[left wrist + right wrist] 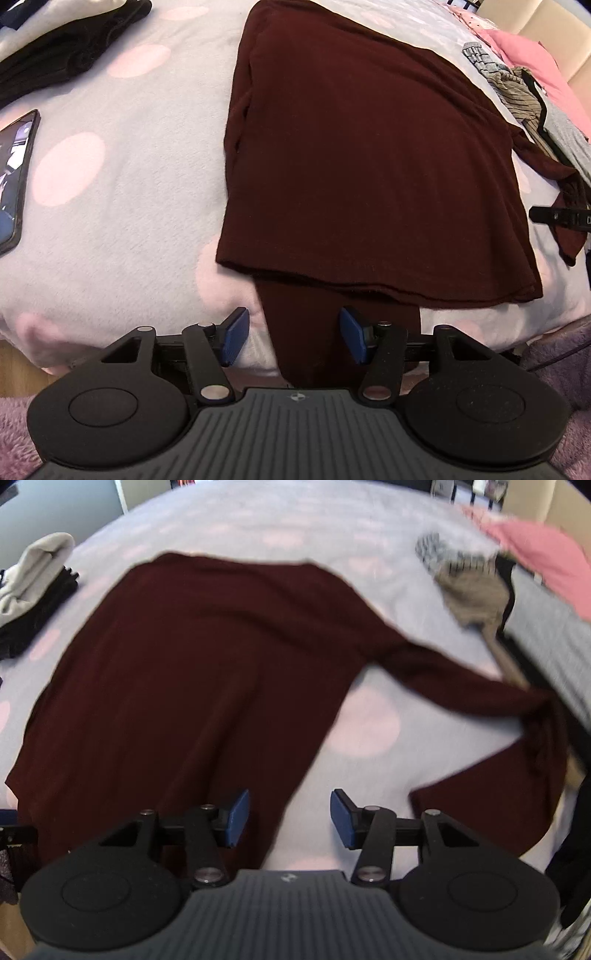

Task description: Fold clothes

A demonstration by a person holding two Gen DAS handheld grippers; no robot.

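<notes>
A maroon long-sleeved top (362,158) lay half-folded on the bed (122,177), one sleeve (461,686) trailing right — nearer the right gripper (290,818). Both grippers stood partly open and empty; the left gripper (293,336) straddled the tucked sleeve's end.

Each gripper, the left gripper (291,334) and the right gripper (290,818), has black linkage arms, silver pivot screws, blue ribbed pads (233,341) (rectangular), round black discs and a grey ridged body.
</notes>
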